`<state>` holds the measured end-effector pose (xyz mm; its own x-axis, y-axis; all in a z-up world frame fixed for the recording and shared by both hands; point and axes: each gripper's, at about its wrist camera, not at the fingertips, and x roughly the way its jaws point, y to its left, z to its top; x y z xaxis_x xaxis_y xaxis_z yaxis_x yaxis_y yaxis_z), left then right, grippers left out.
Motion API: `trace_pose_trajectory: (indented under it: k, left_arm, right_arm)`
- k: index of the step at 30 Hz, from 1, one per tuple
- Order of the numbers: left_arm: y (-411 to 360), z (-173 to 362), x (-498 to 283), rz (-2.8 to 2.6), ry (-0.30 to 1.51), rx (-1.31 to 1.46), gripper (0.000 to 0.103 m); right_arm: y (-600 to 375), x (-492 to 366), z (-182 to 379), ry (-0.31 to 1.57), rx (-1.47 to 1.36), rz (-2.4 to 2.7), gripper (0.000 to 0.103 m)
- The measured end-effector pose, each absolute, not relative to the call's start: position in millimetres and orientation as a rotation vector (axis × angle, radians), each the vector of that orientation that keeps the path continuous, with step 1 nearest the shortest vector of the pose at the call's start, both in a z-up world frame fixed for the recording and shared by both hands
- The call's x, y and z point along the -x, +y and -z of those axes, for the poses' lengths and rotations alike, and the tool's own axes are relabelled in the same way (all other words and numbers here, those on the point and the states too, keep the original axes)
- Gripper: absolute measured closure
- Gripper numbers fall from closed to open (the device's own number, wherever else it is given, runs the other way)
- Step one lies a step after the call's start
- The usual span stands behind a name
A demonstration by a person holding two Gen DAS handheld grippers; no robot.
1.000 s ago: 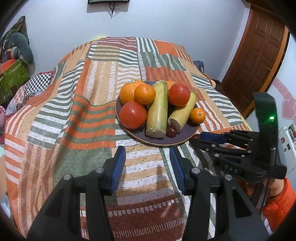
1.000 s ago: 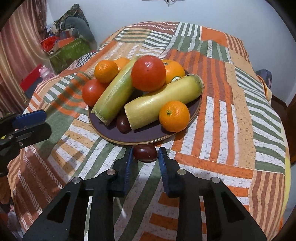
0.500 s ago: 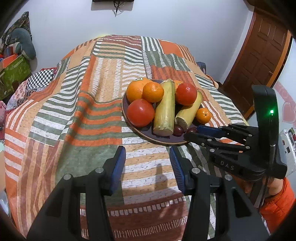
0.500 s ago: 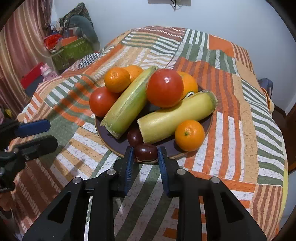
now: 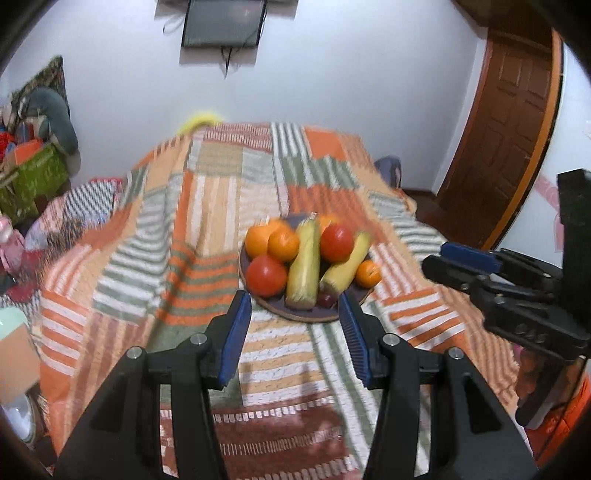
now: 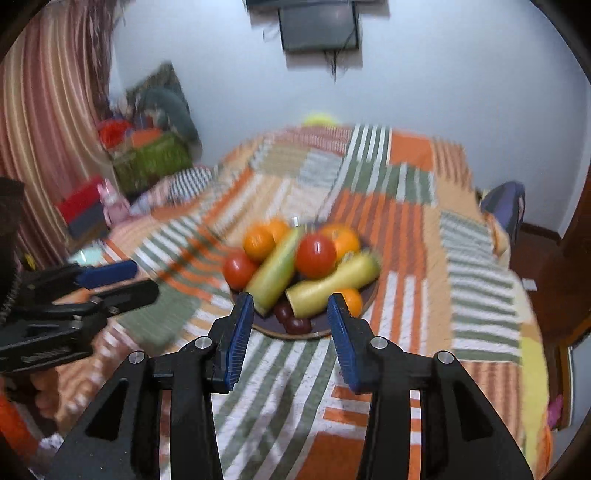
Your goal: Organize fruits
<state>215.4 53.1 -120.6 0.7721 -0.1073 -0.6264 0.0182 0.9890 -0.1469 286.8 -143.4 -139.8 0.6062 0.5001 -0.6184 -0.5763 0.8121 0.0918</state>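
- The left gripper (image 5: 295, 332) is wide apart and empty, above the quilt (image 5: 280, 354), on the near side of the plate (image 5: 295, 316).
- The right gripper (image 6: 291, 328) is also wide and holds nothing; its tips frame the plate's near rim without touching it.
- The plate sits on the quilt, and every fruit in view lies on it.
- Nearest on the plate are two dark plums (image 6: 295, 320), close to the near rim.
- Behind them lie two long yellow-green pieces (image 6: 275, 275), side by side and slanted, with a small orange (image 6: 351, 300) at the plate's right rim.
- One tomato (image 5: 266, 275) sits at the plate's left; another (image 6: 316, 255) rides on top of the pile.
- More oranges (image 5: 275, 242) fill the plate's far side.
- Beyond the plate: a bare wall, a screen (image 5: 224, 22), a door (image 5: 506, 147) to the right.
- Risks, as I judge them: the pile is crowded and stacked on soft bedding, so a nudge to the plate or the long pieces could roll the top tomato or the rim-side plums off.
- Both views are blurred, so exact contacts among the fruit are hard to tell.
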Motion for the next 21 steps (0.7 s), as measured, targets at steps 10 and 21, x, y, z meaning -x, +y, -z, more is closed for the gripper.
trace_pose_trajectory:
  k: [10,21]
  left_arm:
    - [23.3,25.7,-133.5,0.068,0.432,0.056,0.054]
    - [11.2,-24.6,-67.6,0.062,0.262,0.040,0.038]
  right_arm:
    - [-178.5,-203.7,48.1,0.413,0.030,-0.603,0.064]
    - [-191.4,-153.1,18.7,0.267,-0.003,-0.582,0.048]
